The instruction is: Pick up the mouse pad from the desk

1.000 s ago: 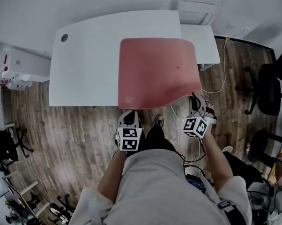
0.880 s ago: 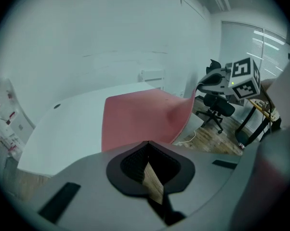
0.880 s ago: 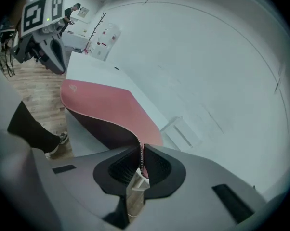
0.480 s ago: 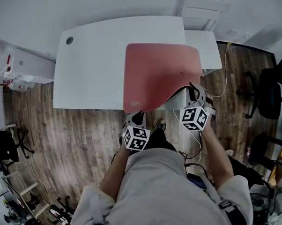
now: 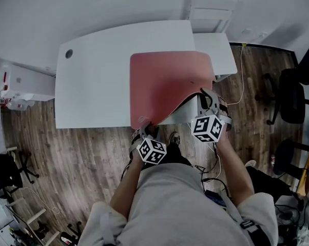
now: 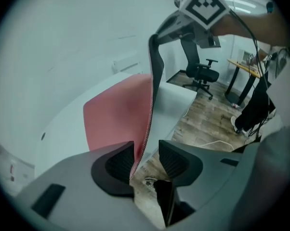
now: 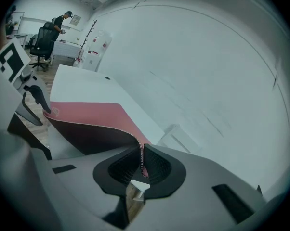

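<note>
Found red mouse pad [image 5: 165,83] on right half of white counter [image 5: 93,76], far part flat, near right corner peeled up and curled, dark underside showing. Noted right tool [image 7: 141,165] pinched narrow on that raised stitched edge. Noted left tool [image 6: 145,160] at mat's near left corner by counter's front edge, jaws just been opening, now wide; mat's edge standing between them, nearer one jaw, clear gap to the other. Logged broad bare counter to the left, open wood floor [image 5: 77,147] below front edge. Marked white side unit [image 5: 216,47] just beside counter at far right, cable [image 5: 243,81] trailing down past it, office chair [image 5: 293,94] well apart on right, plain pale wall behind
</note>
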`<state>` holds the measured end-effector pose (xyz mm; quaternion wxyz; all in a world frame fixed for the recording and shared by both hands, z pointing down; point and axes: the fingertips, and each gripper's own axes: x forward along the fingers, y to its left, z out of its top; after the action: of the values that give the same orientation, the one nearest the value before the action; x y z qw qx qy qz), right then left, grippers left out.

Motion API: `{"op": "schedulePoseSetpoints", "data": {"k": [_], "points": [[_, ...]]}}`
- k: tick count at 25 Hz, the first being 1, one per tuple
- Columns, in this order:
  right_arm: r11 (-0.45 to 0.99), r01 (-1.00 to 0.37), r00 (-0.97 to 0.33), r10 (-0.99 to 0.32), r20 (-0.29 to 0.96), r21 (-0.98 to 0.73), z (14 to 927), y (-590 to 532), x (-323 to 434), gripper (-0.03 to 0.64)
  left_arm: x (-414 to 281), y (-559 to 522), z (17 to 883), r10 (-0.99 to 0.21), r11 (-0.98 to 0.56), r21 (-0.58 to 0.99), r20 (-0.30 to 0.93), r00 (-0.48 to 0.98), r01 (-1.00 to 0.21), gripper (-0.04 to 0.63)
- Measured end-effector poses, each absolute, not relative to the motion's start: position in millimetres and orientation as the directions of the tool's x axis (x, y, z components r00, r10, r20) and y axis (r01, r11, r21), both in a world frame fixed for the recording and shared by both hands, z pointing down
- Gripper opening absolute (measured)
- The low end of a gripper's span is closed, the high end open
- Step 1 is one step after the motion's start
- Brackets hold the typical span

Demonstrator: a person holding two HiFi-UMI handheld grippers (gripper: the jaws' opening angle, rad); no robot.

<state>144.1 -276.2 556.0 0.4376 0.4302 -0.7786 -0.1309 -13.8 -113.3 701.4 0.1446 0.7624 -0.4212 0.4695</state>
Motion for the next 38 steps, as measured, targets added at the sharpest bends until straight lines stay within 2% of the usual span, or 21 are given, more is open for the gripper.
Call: {"op": "schedulePoseSetpoints", "data": {"k": [6, 12, 17, 20, 25, 38], "points": [[0.601, -0.551, -0.251, -0.781, 0.571, 0.579, 551, -276, 137, 0.057, -24, -129, 708, -0.515, -0.608, -0.229, 0.843, 0.157, -0.761, 0.152], [0.600, -0.574, -0.236, -0.773, 0.588, 0.558, 551, -278, 140, 0.057, -23, -139, 715, -0.488, -0.634, -0.205, 0.854, 0.181, -0.745, 0.150], [0.589, -0.585, -0.211, -0.774, 0.597, 0.557, 545, -279, 141, 0.056, -27, -150, 705, -0.499, -0.630, -0.176, 0.838, 0.221, -0.756, 0.067], [0.577, -0.604, -0.194, -0.776, 0.601, 0.550, 542, -284, 146, 0.055, -30, -160, 695, -0.506, -0.634, -0.170, 0.829, 0.238, -0.754, 0.041], [0.547, -0.640, -0.167, -0.785, 0.597, 0.540, 538, -292, 148, 0.055, -39, -182, 680, -0.510, -0.662, -0.176, 0.818, 0.265, -0.729, 0.035], [0.434, -0.763, -0.132, -0.829, 0.543, 0.478, 505, -314, 154, 0.052, -52, -256, 608, -0.602, -0.613, -0.148, 0.723, 0.337, -0.776, 0.032]]}}
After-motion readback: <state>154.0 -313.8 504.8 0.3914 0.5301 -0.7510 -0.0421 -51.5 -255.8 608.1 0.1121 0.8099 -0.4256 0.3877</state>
